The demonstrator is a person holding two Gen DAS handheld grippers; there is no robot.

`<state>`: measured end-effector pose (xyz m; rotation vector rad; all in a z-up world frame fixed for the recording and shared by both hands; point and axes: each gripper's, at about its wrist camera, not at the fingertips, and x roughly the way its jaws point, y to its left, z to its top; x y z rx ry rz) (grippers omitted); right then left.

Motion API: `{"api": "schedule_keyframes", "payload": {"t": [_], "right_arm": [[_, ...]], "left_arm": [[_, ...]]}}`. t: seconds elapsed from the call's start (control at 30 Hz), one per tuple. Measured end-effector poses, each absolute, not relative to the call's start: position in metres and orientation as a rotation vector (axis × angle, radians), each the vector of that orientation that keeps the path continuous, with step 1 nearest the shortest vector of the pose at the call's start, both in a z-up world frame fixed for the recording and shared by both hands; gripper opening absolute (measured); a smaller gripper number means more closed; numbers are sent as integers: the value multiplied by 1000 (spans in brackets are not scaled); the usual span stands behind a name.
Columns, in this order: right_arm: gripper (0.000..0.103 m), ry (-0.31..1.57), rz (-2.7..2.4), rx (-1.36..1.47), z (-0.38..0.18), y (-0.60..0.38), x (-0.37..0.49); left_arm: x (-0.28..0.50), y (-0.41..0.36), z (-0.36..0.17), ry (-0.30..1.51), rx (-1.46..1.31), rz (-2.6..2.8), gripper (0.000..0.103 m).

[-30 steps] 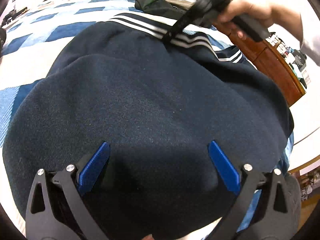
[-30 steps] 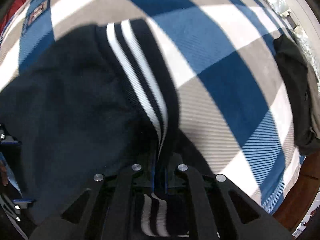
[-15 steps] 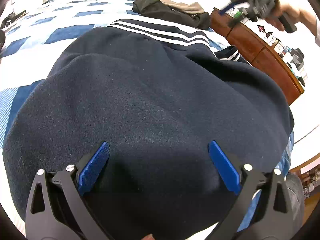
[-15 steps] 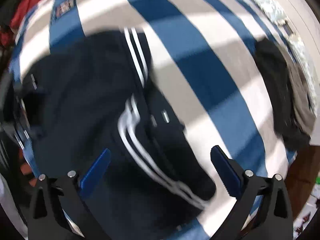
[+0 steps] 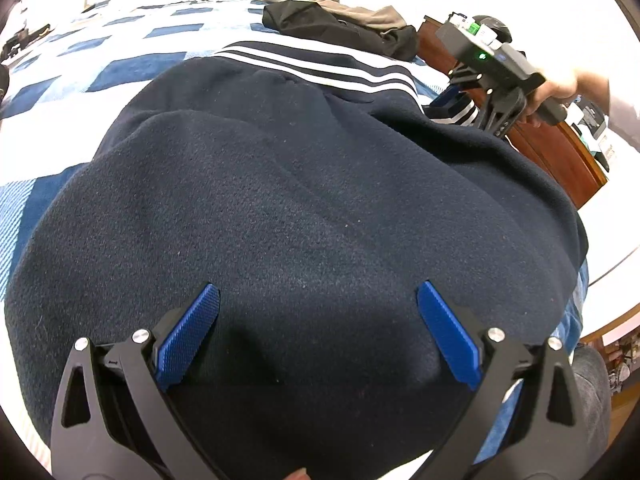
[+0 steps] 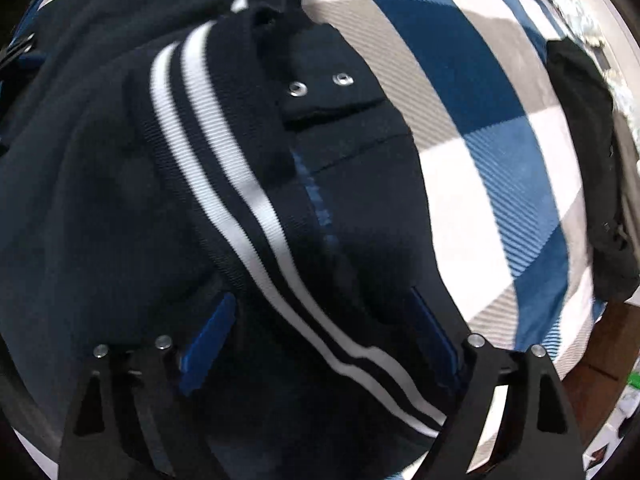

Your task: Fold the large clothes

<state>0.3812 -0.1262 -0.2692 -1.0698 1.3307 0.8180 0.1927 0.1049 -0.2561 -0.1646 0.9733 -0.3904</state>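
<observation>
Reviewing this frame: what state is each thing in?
Navy fleece jacket with white-striped trim: bunched in a mound on the blue-and-white checked bedspread, snaps undone.
Left gripper: open, over the jacket.
Right gripper: closing, striped trim between the jaws, not pinched.
Black garment: crumpled at the bed's far edge.

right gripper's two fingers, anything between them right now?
Yes. In the right wrist view the jacket's white-striped band runs between the right gripper's closing fingers; the pads don't press it yet.

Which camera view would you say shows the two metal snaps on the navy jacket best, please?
The right wrist view: the metal snaps sit sharp and unobstructed on a dark flap of the navy jacket. The left wrist view shows only the jacket's broad fleece back and striped hem, no snaps.
</observation>
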Motion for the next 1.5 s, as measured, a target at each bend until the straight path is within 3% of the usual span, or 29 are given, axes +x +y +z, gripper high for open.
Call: {"api": "schedule_keyframes", "payload": {"t": [0.1,0.17,0.27,0.43,0.53,0.7,0.93,1.0,1.07,1.1,1.17,1.2,1.23,1.5], "right_arm": [[70,1367,842,-1049,-271,-128,379],[44,1407,813,-1017,-267,-129,381],[26,1432,779,-989,-258,-132,385],[18,1401,757,-965,-229,-137,385],[8,1364,742,-946,-206,-143,384],[8,1317,659,-914,-181,-156,411],[9,1392,593,-904,-235,-159,442],[13,1417,573,-893,-256,-160,439],[42,1391,516,-874,-265,-164,437],[50,1362,476,-851,-260,-168,436],[84,1339,460,-797,-245,-177,431],[95,1337,474,-773,-238,-182,428],[98,1319,486,-749,-225,-189,418],[98,1121,536,-498,-142,-237,301]], "left_arm": [[193,105,-256,971,-163,-393,97],[193,104,-257,970,-162,-393,97],[193,104,-257,968,-161,-390,97],[194,104,-256,968,-164,-392,97],[194,104,-257,969,-165,-391,97],[194,104,-257,969,-167,-389,97],[197,104,-260,975,-177,-382,97],[197,104,-260,976,-174,-385,97],[197,104,-260,978,-169,-386,96],[197,104,-260,977,-166,-386,96],[195,103,-259,973,-159,-386,96],[194,102,-257,971,-144,-383,96],[193,100,-255,967,-129,-377,96],[178,94,-211,911,25,-251,97]]}}
